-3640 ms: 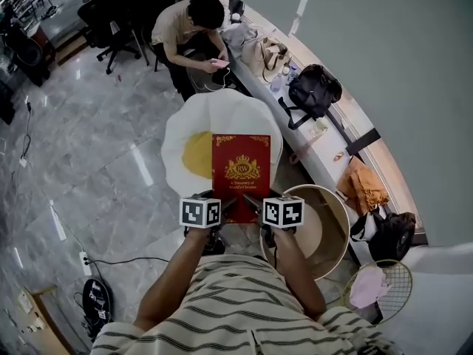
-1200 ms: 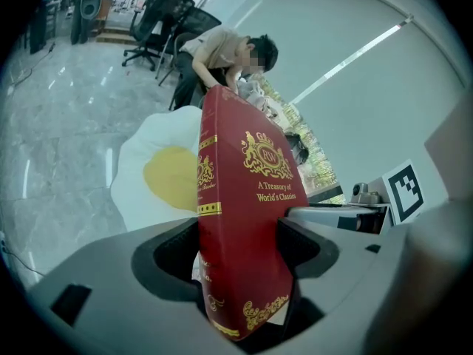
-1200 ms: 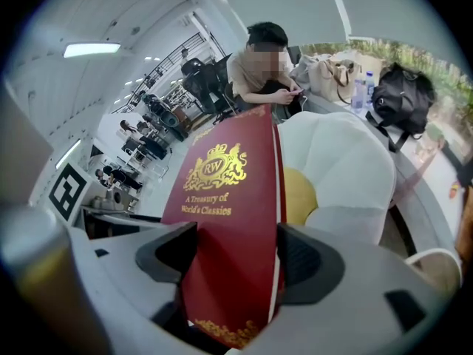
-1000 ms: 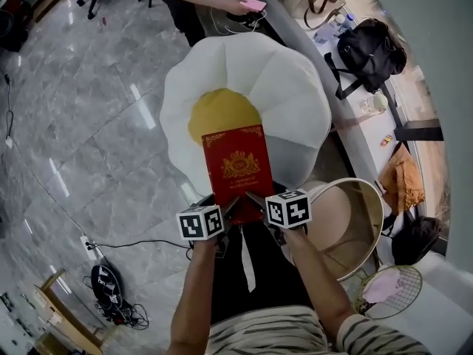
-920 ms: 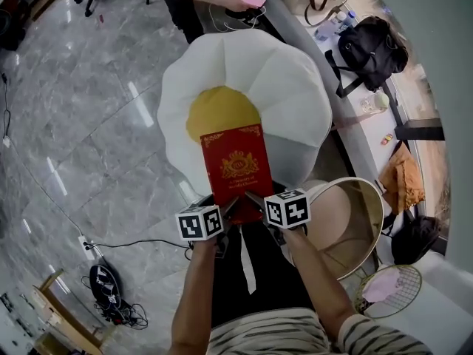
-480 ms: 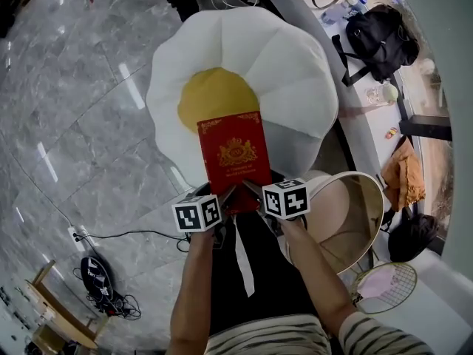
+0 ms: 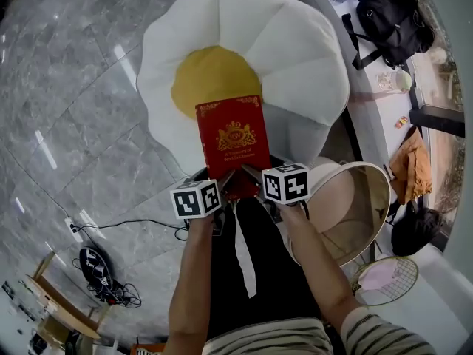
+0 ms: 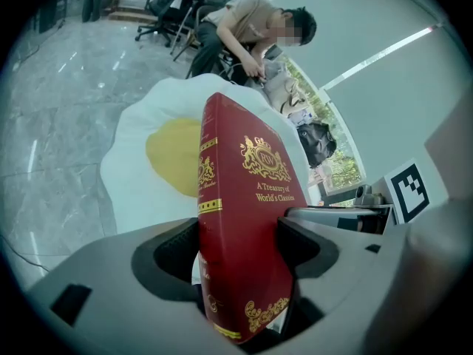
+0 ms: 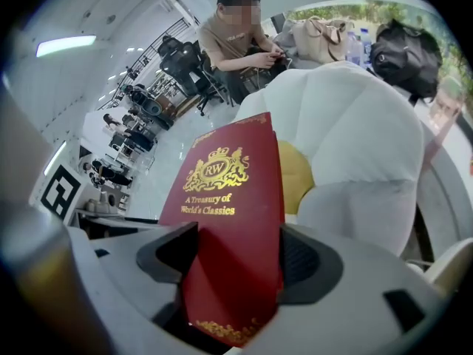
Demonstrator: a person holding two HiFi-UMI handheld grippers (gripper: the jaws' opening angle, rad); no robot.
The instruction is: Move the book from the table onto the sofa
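Note:
A red hardback book (image 7: 233, 139) with gold print is held flat in the air over the near edge of the egg-shaped sofa (image 7: 295, 50), white with a yellow centre (image 7: 211, 76). My left gripper (image 7: 222, 187) is shut on the book's near left corner, my right gripper (image 7: 251, 183) on its near right corner. In the left gripper view the book (image 8: 240, 220) stands between the jaws, spine towards the camera. In the right gripper view its cover (image 9: 229, 213) fills the gap, with the sofa (image 9: 355, 139) behind.
A round beige side table (image 7: 355, 213) stands at the right beside the sofa. A long counter (image 7: 377, 87) carries a black bag (image 7: 388, 13). A seated person (image 9: 236, 35) is behind the sofa. Cables and a device (image 7: 92, 268) lie on the marble floor.
The sofa has drawn nearer and lower in the head view as the person walked up to it. The book, still in both grippers, now hangs over the sofa's near edge.

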